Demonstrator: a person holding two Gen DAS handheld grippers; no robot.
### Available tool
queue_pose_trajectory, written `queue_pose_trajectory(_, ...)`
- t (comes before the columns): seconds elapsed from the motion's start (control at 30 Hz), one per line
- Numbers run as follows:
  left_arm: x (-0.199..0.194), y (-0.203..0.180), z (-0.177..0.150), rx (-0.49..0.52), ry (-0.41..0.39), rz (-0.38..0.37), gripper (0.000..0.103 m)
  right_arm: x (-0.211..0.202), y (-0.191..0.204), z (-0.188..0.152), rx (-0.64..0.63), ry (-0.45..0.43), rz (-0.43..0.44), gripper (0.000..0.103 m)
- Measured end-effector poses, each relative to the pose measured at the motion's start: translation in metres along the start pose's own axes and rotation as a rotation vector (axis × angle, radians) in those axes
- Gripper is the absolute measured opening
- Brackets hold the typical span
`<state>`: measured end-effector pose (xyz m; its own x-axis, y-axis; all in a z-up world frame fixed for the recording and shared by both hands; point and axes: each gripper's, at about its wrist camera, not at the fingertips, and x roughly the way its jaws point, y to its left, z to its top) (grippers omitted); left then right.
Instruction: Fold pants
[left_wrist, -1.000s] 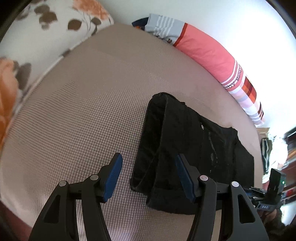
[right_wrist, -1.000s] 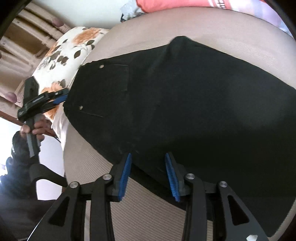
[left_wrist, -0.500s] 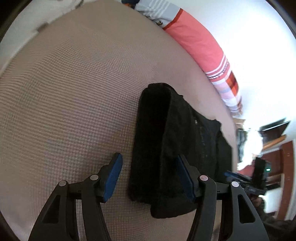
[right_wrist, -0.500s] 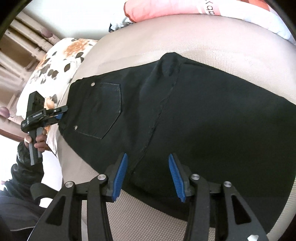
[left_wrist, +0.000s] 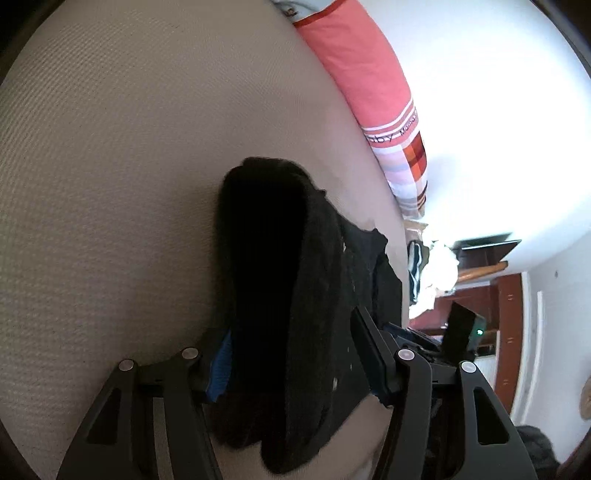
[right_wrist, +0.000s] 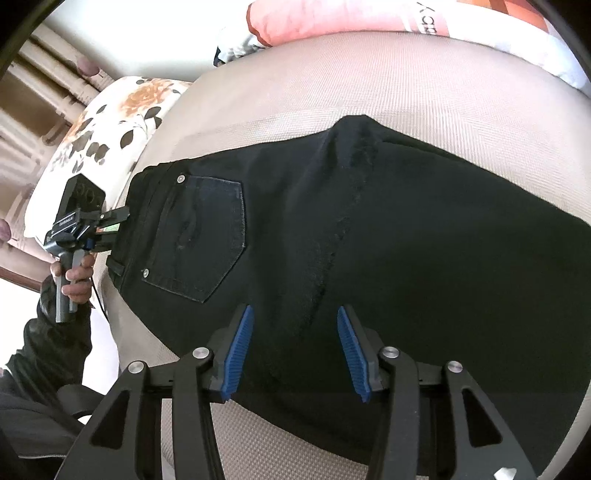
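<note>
Black pants (right_wrist: 406, 229) lie flat on the beige bed cover (right_wrist: 369, 92), back pocket (right_wrist: 199, 236) up and waistband toward the left. My right gripper (right_wrist: 295, 350) hovers open over the seat near the pants' near edge, pinching nothing. In the left wrist view the waist end (left_wrist: 280, 295) bulges up between the fingers of my left gripper (left_wrist: 291, 328). It hides part of the left blue pad (left_wrist: 219, 373), and the jaws stand wide, not squeezing. In the right wrist view the left gripper (right_wrist: 114, 221) sits at the waistband edge, held by a hand (right_wrist: 74, 273).
A coral striped pillow (left_wrist: 362, 74) lies along the bed's far side by the white wall. A floral pillow (right_wrist: 110, 122) sits past the waistband end. Beyond the bed are a heap of clothes (left_wrist: 432, 273) and brown wooden furniture (left_wrist: 509, 314).
My left gripper tipped down and pushed forward, so the waist end now lies between its fingers instead of ahead of them. The right gripper's jaws widened slightly and it pulled back a little.
</note>
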<state>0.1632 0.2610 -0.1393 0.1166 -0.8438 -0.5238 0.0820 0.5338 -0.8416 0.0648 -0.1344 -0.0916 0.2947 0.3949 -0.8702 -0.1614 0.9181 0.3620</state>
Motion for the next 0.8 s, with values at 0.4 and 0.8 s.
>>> queue_pose_trajectory(0.4,0.019,-0.049,-0.023,0.096,-0.163,0.39,0.03,-0.048,-0.037,-0.002,0.08,-0.155,-0.065,0.05)
queue_pose_trajectory(0.8,0.012,-0.138,-0.032,0.035,-0.197,0.381,0.015,-0.106,-0.092,-0.031,0.162,-0.29,-0.087,0.05)
